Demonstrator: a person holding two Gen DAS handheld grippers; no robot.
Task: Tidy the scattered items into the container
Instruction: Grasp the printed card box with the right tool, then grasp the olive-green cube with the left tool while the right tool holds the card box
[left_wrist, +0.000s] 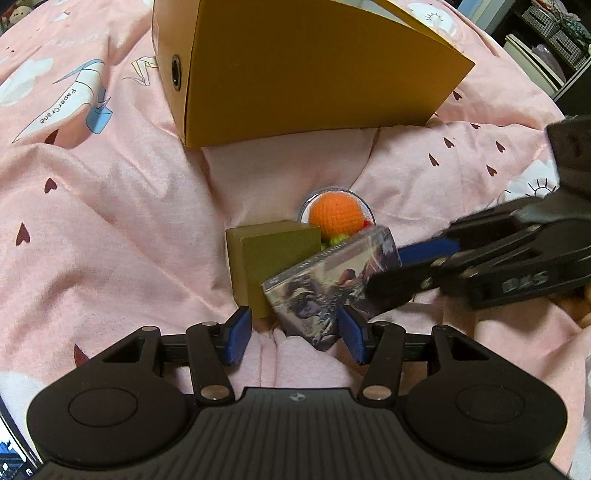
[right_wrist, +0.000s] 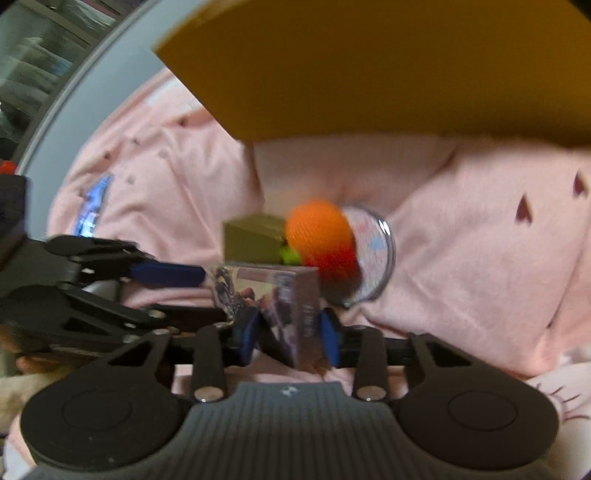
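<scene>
A bed (left_wrist: 110, 206) is wearing a soft pink cover with little dark hearts and paper crane pictures. A big yellow box (left_wrist: 303, 70) is sitting on it at the far side. Nearer, a small green box (left_wrist: 266, 258) is resting in a dip in the cover, with a picture box (left_wrist: 325, 284) leaning against it and an orange ball (left_wrist: 336, 216) just behind.
</scene>
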